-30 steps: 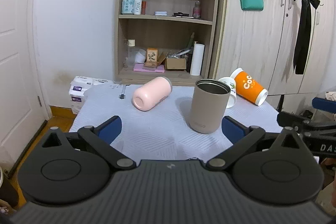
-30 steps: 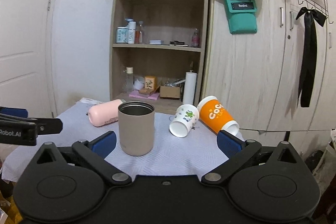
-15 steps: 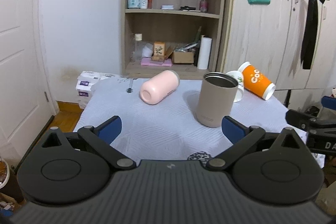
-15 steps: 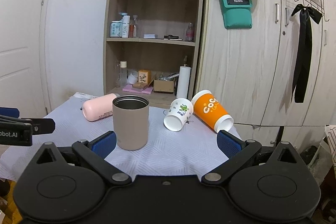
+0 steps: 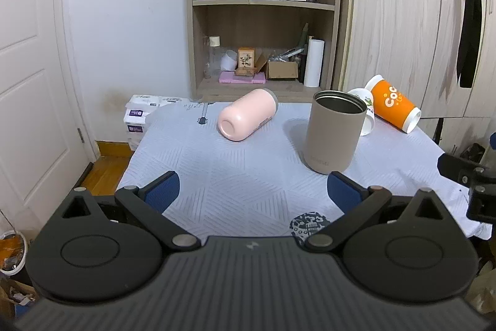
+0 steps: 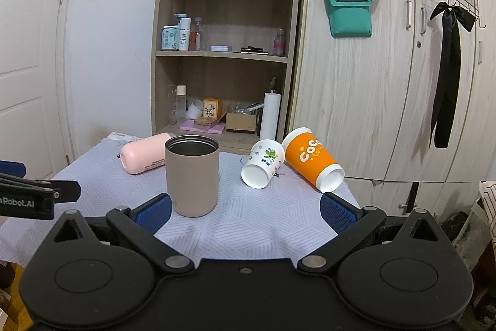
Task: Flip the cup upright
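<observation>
Our left gripper [image 5: 252, 194] and right gripper [image 6: 245, 211] both have jaws wide, holding nothing. Tan cup [image 6: 192, 176] stands upright on the surface [image 5: 248, 176]; pink [image 5: 246, 118], white [image 6: 263, 163] and orange [image 6: 313, 160] cups lie on their sides.

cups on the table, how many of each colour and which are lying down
pink cup: 1, lying on its side
taupe cup: 1, upright
white cup: 1, lying on its side
orange cup: 1, lying on its side
total: 4 cups, 3 lying down
</observation>
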`<state>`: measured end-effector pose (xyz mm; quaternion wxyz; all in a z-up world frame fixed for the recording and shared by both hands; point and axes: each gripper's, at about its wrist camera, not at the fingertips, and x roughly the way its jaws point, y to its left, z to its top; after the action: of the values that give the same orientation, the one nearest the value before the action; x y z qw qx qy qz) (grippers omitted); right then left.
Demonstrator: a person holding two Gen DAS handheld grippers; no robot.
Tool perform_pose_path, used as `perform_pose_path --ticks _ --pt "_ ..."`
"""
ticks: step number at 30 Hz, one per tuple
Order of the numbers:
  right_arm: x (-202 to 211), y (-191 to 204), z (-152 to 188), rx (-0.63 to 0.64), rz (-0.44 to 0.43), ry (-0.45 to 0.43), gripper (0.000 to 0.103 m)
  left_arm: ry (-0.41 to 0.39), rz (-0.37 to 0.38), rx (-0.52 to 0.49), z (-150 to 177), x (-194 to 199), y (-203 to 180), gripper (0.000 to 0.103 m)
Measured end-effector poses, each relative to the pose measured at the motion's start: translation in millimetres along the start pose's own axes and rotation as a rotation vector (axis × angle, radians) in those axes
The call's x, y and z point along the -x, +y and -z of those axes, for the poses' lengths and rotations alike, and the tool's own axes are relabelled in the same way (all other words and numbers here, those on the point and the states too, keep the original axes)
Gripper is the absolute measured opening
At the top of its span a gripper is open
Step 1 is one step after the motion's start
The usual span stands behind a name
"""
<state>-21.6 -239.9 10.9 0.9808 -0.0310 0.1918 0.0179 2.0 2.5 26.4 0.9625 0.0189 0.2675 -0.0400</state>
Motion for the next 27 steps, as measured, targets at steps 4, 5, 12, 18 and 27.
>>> perform_pose_path --ticks 4,5,12,18,27 --pt "1.8 0.2 -0.1 0.001 0.001 -0.005 0.103 0.003 -0.009 -0.008 0.3 0.4 -1.2 0.103" --pt "2.1 -0.1 -0.1 0.000 0.003 -0.006 0.103 0.002 -0.012 -0.011 0.4 0.5 -1.7 0.103" --pt "2.2 -0.5 0.9 -0.004 0.016 -0.006 0.103 0.007 -0.015 -0.015 0.6 0.4 -1.8 0.103" --pt "1.0 0.5 0.8 -0.004 0.016 -0.001 0.103 0.025 -0.017 -0.003 0.3 -1.1 0.0 0.103" --pt "2.4 -0.5 0.9 -0.008 0.022 -0.005 0.103 0.017 -0.027 -0.007 2.3 -1.8 -1.4 0.103"
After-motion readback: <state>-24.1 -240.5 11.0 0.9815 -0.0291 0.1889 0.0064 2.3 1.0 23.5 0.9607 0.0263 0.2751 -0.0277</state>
